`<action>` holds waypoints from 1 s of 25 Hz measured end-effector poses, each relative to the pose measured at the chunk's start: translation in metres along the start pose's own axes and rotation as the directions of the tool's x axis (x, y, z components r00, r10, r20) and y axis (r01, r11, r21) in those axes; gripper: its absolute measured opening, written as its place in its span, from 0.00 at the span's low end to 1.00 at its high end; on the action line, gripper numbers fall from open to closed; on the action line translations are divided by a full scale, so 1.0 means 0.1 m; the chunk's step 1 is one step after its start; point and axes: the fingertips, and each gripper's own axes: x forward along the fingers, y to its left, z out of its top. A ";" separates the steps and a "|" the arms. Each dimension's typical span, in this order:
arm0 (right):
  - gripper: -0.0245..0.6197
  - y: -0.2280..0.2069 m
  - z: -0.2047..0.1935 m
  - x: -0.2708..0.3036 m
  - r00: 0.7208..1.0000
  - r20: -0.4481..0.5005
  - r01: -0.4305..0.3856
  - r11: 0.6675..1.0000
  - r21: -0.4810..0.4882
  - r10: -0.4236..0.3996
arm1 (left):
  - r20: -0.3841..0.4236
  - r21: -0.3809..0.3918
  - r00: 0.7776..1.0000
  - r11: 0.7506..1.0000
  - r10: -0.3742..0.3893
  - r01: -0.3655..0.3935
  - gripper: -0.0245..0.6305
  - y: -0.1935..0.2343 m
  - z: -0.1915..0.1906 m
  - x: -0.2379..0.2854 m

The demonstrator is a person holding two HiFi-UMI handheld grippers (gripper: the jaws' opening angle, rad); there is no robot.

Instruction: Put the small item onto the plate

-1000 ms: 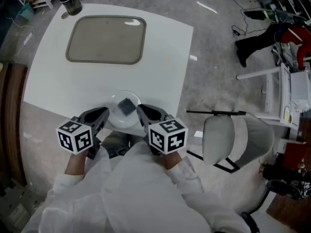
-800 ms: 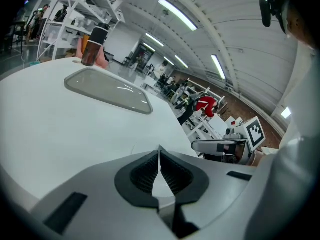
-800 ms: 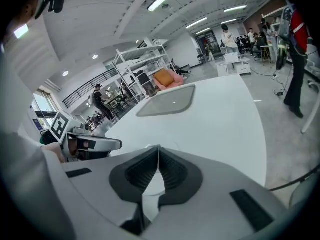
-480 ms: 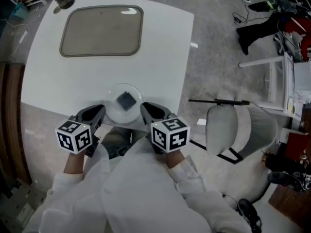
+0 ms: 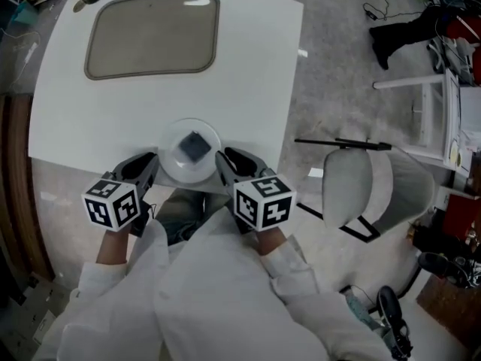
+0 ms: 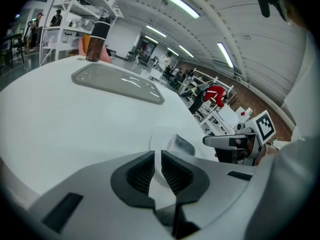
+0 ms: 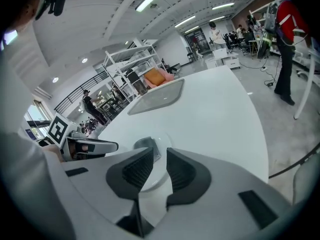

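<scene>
The small item (image 5: pixel 195 147), a dark grey square piece with rounded corners, already lies on the plate (image 5: pixel 169 168), a little towards its far side. The plate sits on the white worktop (image 5: pixel 248 89) close to the near edge, well apart from the shallow tray (image 5: pixel 150 34) at the far side.

The left gripper (image 5: pixel 152 161) and the right gripper (image 5: pixel 223 157) flank the plate, one at each side of its rim. The left jaws stand a slim gap apart and the right jaws a little wider. Nothing is clamped in either pair, and only the plate and worktop show past them.

By its size the item is probably light, and it looks low and flat. Whether it is stiff or spongy cannot be told from here. If it needs shifting, the best hold is across two opposite side edges, with the jaws coming down steeply so that one pad does not push it along. The plate looks smooth and glossy, so the item may slide. The plate itself may also skid towards the worktop's edge if it is nudged.
</scene>
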 end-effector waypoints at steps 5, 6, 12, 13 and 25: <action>0.18 -0.04 -0.08 0.03 1.000 -0.024 0.018 1.000 0.013 -0.017 | -0.021 -0.012 1.000 1.000 0.006 -0.007 0.12 0.04 -0.04 0.04; 0.18 -0.04 -0.10 0.04 0.999 -0.028 0.021 1.000 0.014 -0.020 | -0.025 -0.017 1.000 1.000 0.007 -0.008 0.13 0.05 -0.05 0.04; 0.19 -0.08 -0.16 0.09 0.999 -0.039 0.037 0.999 0.029 -0.036 | -0.026 -0.034 1.000 0.999 0.001 -0.002 0.19 0.05 -0.07 0.11; 0.19 -0.08 -0.16 0.10 0.999 -0.040 0.039 0.999 0.031 -0.037 | -0.026 -0.038 1.000 0.999 -0.003 0.002 0.19 0.05 -0.07 0.12; 0.20 -0.15 -0.20 0.16 0.996 -0.071 0.049 0.998 0.042 -0.046 | -0.090 -0.045 0.996 0.999 -0.019 0.015 0.22 -0.01 -0.16 0.23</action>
